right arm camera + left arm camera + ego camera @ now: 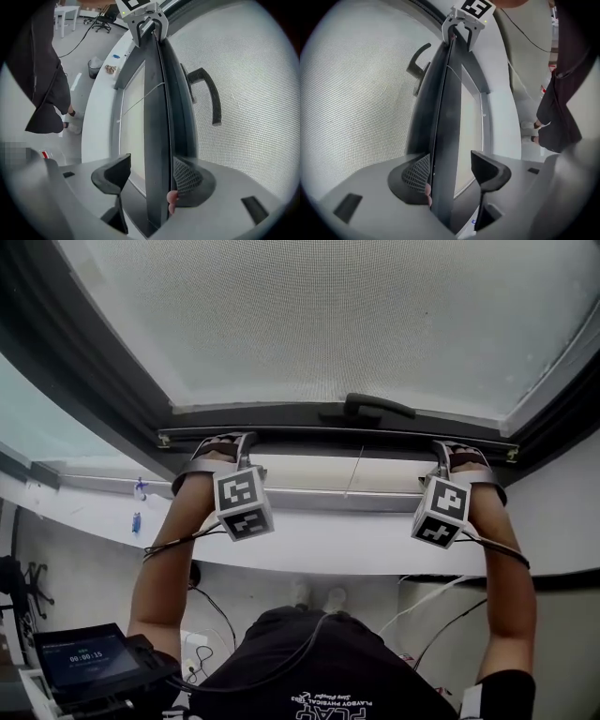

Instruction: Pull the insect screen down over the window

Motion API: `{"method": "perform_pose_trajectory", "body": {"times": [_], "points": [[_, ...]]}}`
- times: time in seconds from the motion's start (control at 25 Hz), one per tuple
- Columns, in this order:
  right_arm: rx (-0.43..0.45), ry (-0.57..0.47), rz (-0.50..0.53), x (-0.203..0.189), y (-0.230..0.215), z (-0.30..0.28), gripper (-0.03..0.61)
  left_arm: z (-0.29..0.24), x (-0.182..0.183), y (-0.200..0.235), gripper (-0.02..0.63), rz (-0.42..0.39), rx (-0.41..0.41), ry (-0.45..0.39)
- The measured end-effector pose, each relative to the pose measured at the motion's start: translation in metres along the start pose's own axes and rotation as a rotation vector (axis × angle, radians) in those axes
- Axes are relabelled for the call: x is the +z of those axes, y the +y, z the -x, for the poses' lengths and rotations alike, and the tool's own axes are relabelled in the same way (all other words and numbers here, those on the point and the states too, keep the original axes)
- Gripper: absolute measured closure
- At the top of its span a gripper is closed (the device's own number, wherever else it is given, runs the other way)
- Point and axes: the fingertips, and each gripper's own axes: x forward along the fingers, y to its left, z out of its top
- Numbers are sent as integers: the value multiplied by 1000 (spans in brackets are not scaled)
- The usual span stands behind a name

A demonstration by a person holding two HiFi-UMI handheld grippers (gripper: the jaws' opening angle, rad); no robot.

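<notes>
We are facing a dark-framed window [94,362] above a white sill [309,549]. The insect screen [328,324] is covering most of it, its bottom bar [281,434] hanging just short of the lower rail [309,500]. The left gripper [234,442] and right gripper [453,454] are straddling that bar near its ends, jaws roughly half open (only each mesh-side pad is touching). Unclamped, we are risking a slip that lets the bar recoil, or uneven pulling that jams it askew.
</notes>
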Motion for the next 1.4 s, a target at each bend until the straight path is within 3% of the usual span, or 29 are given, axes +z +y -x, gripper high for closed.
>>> {"method": "perform_pose_trajectory", "body": {"times": [0.16, 0.36, 0.64, 0.96, 1.04, 1.16, 1.4], "points": [[1, 1, -7, 0, -2, 1, 291, -1, 0, 3, 340, -24, 25, 20], [-16, -2, -19, -1, 4, 1, 291, 1, 0, -3, 347, -32, -19, 3], [-86, -11, -27, 3, -8, 5, 321, 5, -4, 2, 347, -68, 34, 46], [-181, -21, -29, 4, -15, -1, 321, 0, -3, 5, 347, -6, 65, -12], [-203, -29, -26, 5, -18, -1, 357, 1, -1, 9, 371, 7, 67, -36], [-167, -24, -45, 2, -20, -3, 403, -6, 0, 14, 425, 3, 64, -60], [-174, -32, -72, 1, -22, -2, 411, -9, 2, 16, 426, 30, 75, -98]]}}
